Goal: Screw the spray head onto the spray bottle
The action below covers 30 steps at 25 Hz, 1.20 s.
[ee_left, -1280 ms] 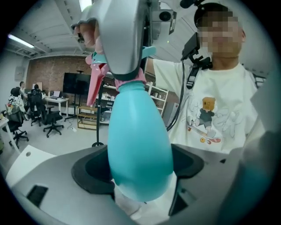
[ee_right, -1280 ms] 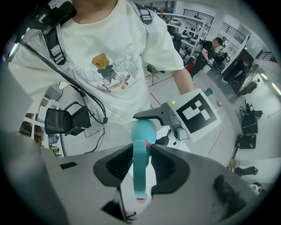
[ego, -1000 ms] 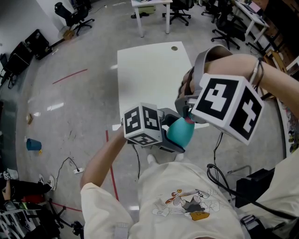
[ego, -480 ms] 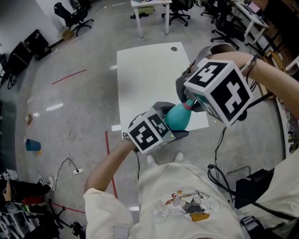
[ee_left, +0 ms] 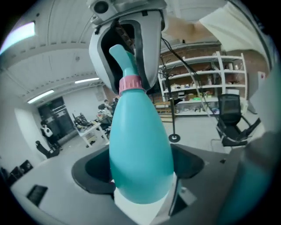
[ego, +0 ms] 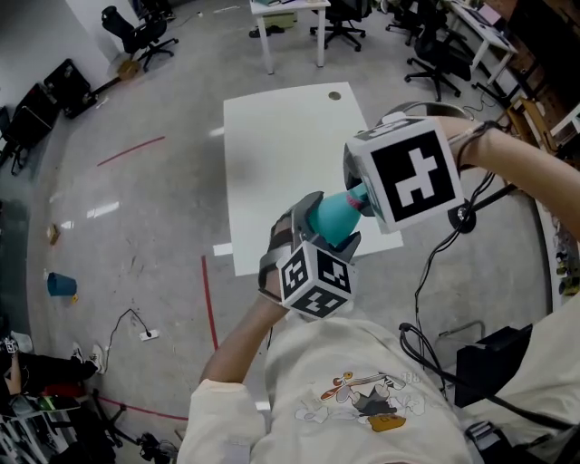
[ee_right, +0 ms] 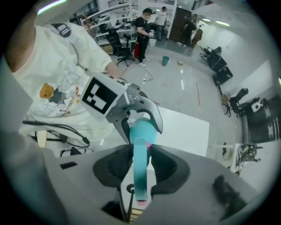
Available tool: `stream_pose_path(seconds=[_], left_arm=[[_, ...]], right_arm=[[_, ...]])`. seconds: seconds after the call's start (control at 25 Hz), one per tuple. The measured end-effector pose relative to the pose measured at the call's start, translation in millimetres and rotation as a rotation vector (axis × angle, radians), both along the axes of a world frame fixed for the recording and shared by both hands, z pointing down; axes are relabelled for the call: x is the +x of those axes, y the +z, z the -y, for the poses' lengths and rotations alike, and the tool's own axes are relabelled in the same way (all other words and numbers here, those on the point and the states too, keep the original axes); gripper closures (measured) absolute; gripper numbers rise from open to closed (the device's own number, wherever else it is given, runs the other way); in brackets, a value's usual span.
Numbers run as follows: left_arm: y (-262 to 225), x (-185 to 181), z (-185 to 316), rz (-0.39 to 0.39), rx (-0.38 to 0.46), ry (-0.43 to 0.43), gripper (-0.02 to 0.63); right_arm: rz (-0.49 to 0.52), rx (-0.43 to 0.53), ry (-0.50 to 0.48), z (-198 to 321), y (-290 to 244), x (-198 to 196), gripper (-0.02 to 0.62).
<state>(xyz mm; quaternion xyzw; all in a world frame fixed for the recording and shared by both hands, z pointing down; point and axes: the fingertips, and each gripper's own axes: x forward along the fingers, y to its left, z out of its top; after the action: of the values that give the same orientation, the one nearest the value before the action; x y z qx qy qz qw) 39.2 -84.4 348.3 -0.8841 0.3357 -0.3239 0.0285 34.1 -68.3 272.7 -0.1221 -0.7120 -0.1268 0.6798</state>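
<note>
A teal spray bottle point(ego: 328, 217) is held in the air over the near edge of the white table point(ego: 272, 154). My left gripper point(ego: 323, 228) is shut on its wide body from below, its marker cube toward me. The teal spray head point(ego: 356, 196), with a pink collar point(ee_left: 131, 82), sits on the bottle's neck. My right gripper point(ego: 361, 194) is shut on the spray head from the right. In the left gripper view the bottle point(ee_left: 140, 145) fills the jaws and the right gripper point(ee_left: 127, 39) wraps the spray head point(ee_left: 121, 55). In the right gripper view the spray head point(ee_right: 140, 171) lies between the pads point(ee_right: 164, 165).
Office chairs point(ego: 136, 27) and desks point(ego: 281, 9) stand on the grey floor beyond the table. A blue cup point(ego: 63, 283), red tape lines point(ego: 210, 304) and a cable point(ego: 136, 322) lie on the floor at left. People point(ee_right: 145, 26) stand in the distance.
My left gripper has swung from the bottle's left side round to beneath it, its cube now nearest me. The right gripper has rolled and shifted slightly left, still on the spray head.
</note>
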Motion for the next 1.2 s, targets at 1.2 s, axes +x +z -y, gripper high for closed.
stream_pose_path(seconds=[1.2], left_arm=[[-30.4,-13.5,29.7,-0.152,0.231,-0.089,0.199]], right_arm=[[0.425,-0.294,0.462,2.6,-88.0,-30.3,0.422]])
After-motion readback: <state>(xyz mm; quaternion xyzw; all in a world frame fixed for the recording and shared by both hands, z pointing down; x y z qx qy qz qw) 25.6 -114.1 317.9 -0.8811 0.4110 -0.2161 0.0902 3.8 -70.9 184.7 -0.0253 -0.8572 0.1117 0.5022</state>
